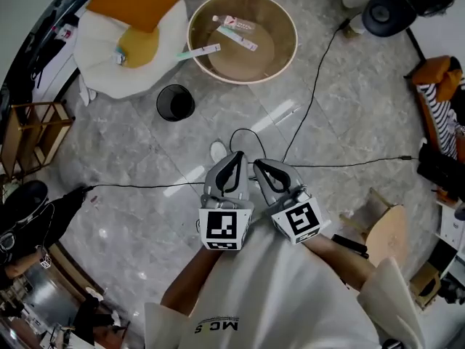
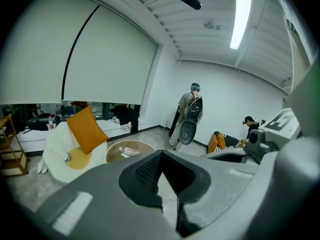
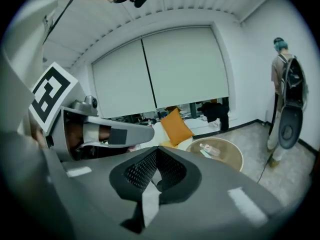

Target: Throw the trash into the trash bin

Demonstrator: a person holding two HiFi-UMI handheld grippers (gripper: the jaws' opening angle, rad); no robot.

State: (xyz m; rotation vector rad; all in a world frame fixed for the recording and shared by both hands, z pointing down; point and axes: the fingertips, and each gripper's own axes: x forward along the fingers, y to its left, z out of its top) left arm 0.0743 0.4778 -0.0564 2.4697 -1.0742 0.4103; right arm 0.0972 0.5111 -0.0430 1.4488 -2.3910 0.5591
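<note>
Step in hand: approach, nothing picked yet. Left gripper and right gripper are held well short of the table, jaws pressed together, empty. Trash lies on the table, with the trash bin just beside it. Next: a reach to the table is needed, with the jaws spread.

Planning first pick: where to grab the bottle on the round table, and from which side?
Take the bottle at mid-body, coming straight down from above. It lies on its side on the round table, long axis roughly left to right in the head view, so the jaws should probably close across its narrow width.
</note>
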